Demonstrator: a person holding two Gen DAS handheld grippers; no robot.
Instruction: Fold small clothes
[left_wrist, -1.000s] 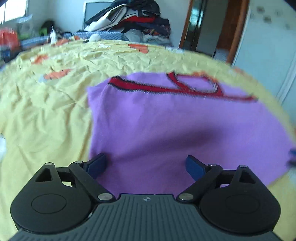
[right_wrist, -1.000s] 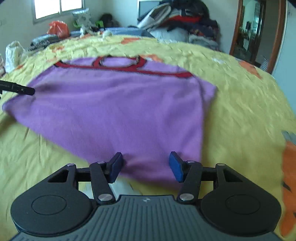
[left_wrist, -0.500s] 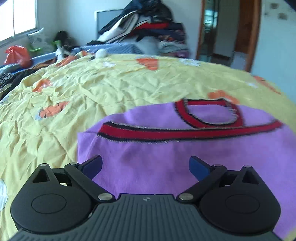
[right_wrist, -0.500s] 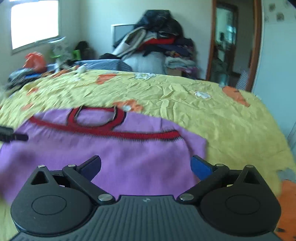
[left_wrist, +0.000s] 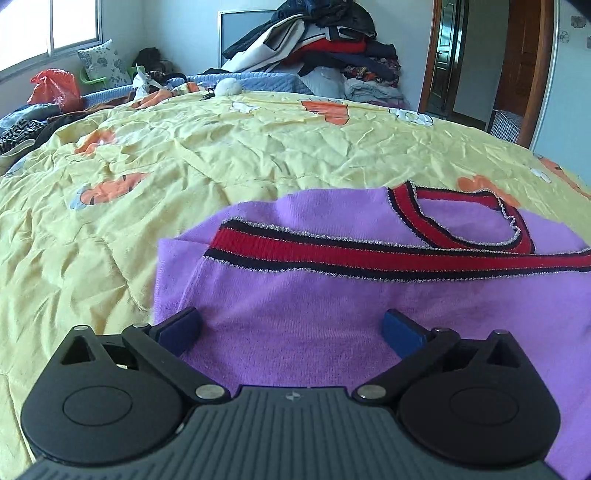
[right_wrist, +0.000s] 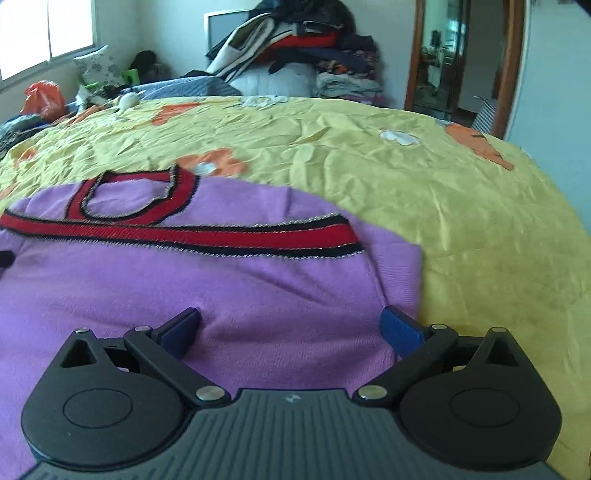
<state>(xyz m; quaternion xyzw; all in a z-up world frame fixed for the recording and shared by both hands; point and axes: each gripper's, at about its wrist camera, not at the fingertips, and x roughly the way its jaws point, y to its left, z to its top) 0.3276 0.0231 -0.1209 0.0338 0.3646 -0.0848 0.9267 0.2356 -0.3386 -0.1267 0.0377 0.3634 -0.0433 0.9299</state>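
Purple sweater (left_wrist: 332, 295) (red-striped), folded flat

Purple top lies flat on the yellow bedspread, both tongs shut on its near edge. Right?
Not quite. The purple top does lie flat on the yellow bedspread, but both tongs are open, not shut on it. The left wrist view shows the left tongs spread wide over the fabric; the right wrist view shows the same for the right tongs.

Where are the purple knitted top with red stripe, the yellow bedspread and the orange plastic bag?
purple knitted top (left_wrist: 332, 295), left wrist view, plain front.
yellow bedspread (right_wrist: 461, 221), right wrist view, bare part.
orange plastic bag (left_wrist: 55, 88), left wrist view, middle.
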